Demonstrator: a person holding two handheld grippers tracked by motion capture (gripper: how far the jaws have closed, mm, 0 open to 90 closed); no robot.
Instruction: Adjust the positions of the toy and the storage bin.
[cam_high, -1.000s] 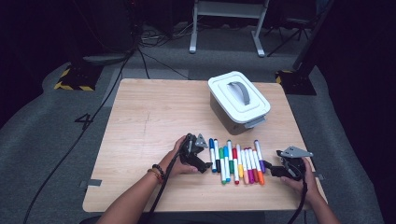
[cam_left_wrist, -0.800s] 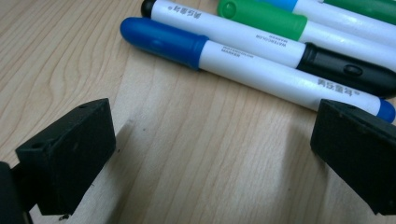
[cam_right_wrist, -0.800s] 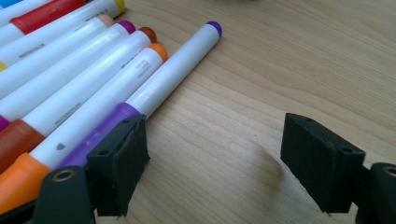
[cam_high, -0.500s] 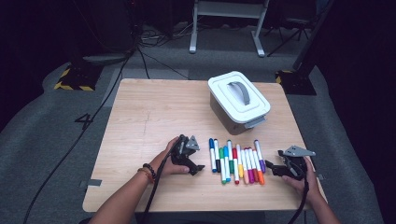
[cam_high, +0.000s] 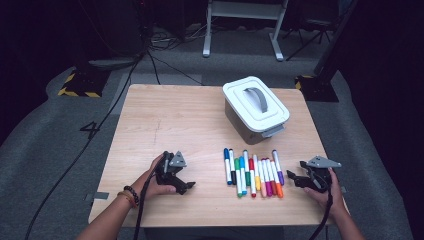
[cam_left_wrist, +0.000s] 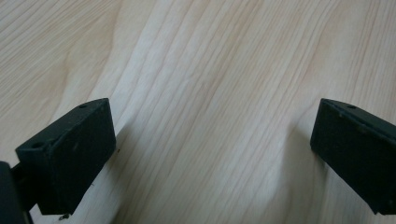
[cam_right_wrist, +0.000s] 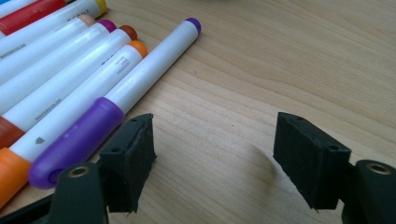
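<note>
Both claws (cam_high: 182, 186) (cam_high: 295, 178) gape empty over pale wooden table (cam_high: 170, 120) in dark room.

A dim lab or studio is surrounding the wooden table (cam_high: 165, 125): cables (cam_high: 150, 55) trailing over grey carpet (cam_high: 45, 150), hazard-striped tape (cam_high: 75, 92), equipment stands (cam_high: 240, 30).

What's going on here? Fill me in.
A person holds a gripper in each hand at a wooden table. The right gripper, jaws open with nothing between them, sits beside a purple marker at the edge of a marker row. The left gripper is open over bare wood. A lidded box stands behind.
</note>
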